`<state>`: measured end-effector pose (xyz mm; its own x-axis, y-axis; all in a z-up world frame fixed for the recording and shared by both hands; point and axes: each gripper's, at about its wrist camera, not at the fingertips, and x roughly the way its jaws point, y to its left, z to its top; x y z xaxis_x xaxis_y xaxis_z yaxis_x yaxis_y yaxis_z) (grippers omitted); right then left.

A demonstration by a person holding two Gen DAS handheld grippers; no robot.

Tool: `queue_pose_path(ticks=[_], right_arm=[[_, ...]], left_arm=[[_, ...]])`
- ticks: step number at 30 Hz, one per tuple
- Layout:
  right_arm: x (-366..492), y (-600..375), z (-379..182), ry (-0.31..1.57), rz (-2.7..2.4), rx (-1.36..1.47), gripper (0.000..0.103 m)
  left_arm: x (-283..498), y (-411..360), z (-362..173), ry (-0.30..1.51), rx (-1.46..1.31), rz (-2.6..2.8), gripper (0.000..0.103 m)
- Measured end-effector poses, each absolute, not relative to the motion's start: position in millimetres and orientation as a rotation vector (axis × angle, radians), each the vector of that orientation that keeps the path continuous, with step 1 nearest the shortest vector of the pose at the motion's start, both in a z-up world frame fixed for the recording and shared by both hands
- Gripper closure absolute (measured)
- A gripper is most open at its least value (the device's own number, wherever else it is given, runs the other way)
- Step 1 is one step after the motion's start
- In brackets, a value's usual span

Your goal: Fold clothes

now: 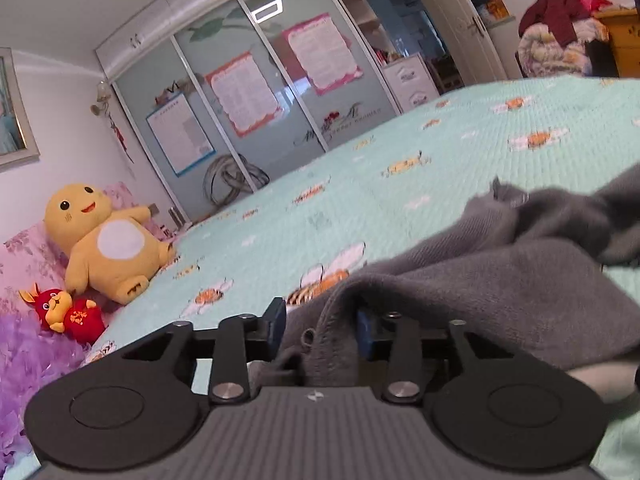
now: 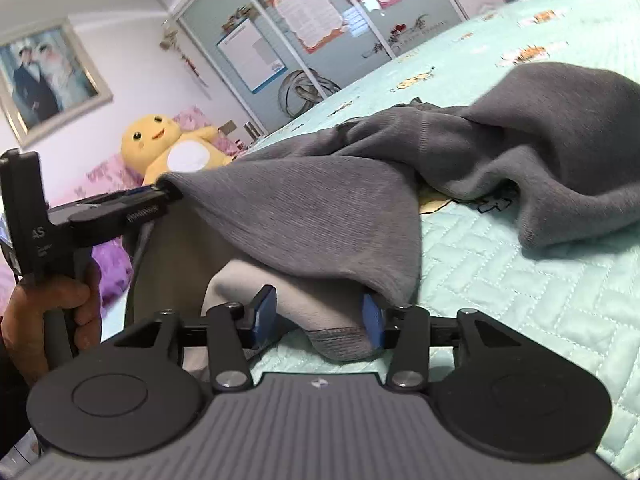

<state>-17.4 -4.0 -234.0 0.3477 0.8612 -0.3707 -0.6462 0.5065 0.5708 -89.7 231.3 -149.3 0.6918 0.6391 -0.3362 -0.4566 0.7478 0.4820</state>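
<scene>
Lying on the quilted mint bedspread (image 2: 520, 280), the grey garment (image 2: 540, 140) is lifted at its near-left edge, with its far-right bulk resting on the bed. Left gripper (image 1: 322, 326): the jaws are clenched on a bunched hem of the grey cloth; the right wrist view shows a hand (image 2: 48, 312) on its handle at the left. Right gripper (image 2: 318, 316): its blue pads (image 2: 264, 312) stand apart with a fold of cloth between them, grip not confirmed; a yellow plush toy (image 1: 108, 244) sits far left.
</scene>
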Motion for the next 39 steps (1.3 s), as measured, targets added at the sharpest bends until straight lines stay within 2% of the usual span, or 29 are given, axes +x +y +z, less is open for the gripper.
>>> queue_pose_path(ticks=[6, 7, 9, 11, 14, 15, 17, 22, 28, 35, 39], right_arm=[[-11, 15, -224, 0.700, 1.034, 0.334, 0.056], [-8, 20, -222, 0.698, 1.034, 0.326, 0.056], [-2, 24, -217, 0.681, 1.007, 0.330, 0.056], [7, 17, -212, 0.639, 0.935, 0.366, 0.056], [21, 4, -205, 0.599, 0.867, 0.426, 0.056], [22, -3, -204, 0.604, 0.880, 0.441, 0.056], [16, -10, -202, 0.595, 0.883, 0.436, 0.053], [-16, 3, -208, 0.574, 0.904, 0.297, 0.050], [-33, 19, -207, 0.540, 0.908, 0.165, 0.050], [-36, 22, -231, 0.644, 0.845, 0.103, 0.048], [-38, 20, -247, 0.628, 0.862, 0.084, 0.048]], left_arm=[[-76, 240, -136, 0.510, 0.382, 0.615, 0.058], [-72, 240, -133, 0.506, 0.388, 0.609, 0.060], [-64, 243, -126, 0.495, 0.394, 0.593, 0.069], [-59, 243, -126, 0.493, 0.398, 0.587, 0.070], [-62, 237, -145, 0.533, 0.403, 0.573, 0.065], [-68, 237, -152, 0.546, 0.388, 0.572, 0.054], [-79, 235, -165, 0.572, 0.359, 0.569, 0.043], [-106, 232, -196, 0.633, 0.284, 0.562, 0.039], [-128, 230, -200, 0.655, 0.202, 0.573, 0.036], [-133, 226, -216, 0.684, 0.161, 0.571, 0.034], [-136, 228, -222, 0.671, 0.139, 0.582, 0.031]])
